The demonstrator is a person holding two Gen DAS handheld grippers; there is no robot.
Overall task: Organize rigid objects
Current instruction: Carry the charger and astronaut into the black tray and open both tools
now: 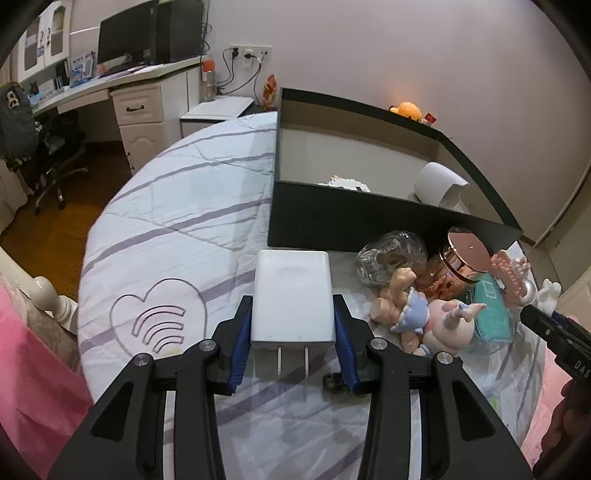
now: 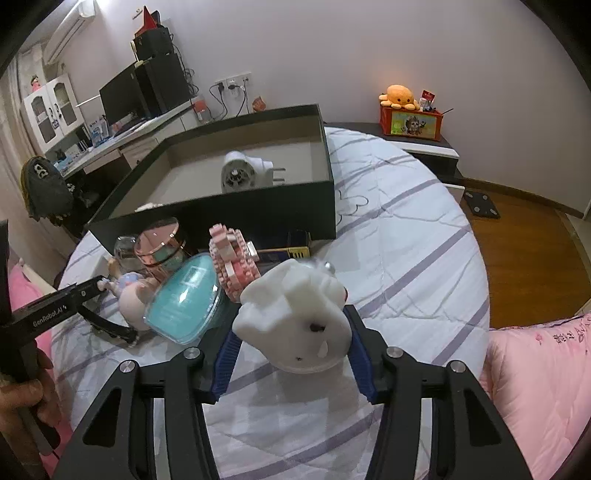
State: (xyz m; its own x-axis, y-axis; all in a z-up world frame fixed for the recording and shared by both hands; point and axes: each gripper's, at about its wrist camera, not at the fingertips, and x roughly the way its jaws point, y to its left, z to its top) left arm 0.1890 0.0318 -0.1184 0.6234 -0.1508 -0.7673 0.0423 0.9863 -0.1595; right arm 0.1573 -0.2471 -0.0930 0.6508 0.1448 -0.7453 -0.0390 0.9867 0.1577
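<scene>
Lilac walls close in a bedroom where a bed point(image 1: 177, 206) with a white, purple-striped quilt carries everything we work on; a desk point(image 1: 110, 79) with a dark monitor point(image 1: 127, 35) stands off at ten o'clock in the left wrist view. Our left hand-held gripper point(image 1: 293, 332) has its blue pads pressed on both flanks of a white charger point(image 1: 293, 295), whose two metal prongs point back toward us between the fingers. Our right hand-held gripper point(image 2: 291, 343) is clamped the same way on a white tooth-shaped model point(image 2: 295, 317), tilted, with its round base turned toward the camera. In both, the jaws stand part-way closed, as wide as the thing they hold. A dark open box point(image 2: 325, 162) sits on the quilt at twelve o'clock from both hand-held grippers; inside it a white round-bodied plug device point(image 2: 243, 170) lies on its side, and something small and white shows at the near wall, too hidden to name. Just in front of the box lies a heap: a clear glass bottle point(image 1: 391, 254), a jar with a rose-gold lid point(image 1: 467, 251), a pink brick model point(image 2: 236, 262), a teal item in a clear case point(image 2: 184, 299) and a small doll figure point(image 1: 424, 317). This heap sits at two o'clock from the charger and at ten o'clock from the tooth model.
</scene>
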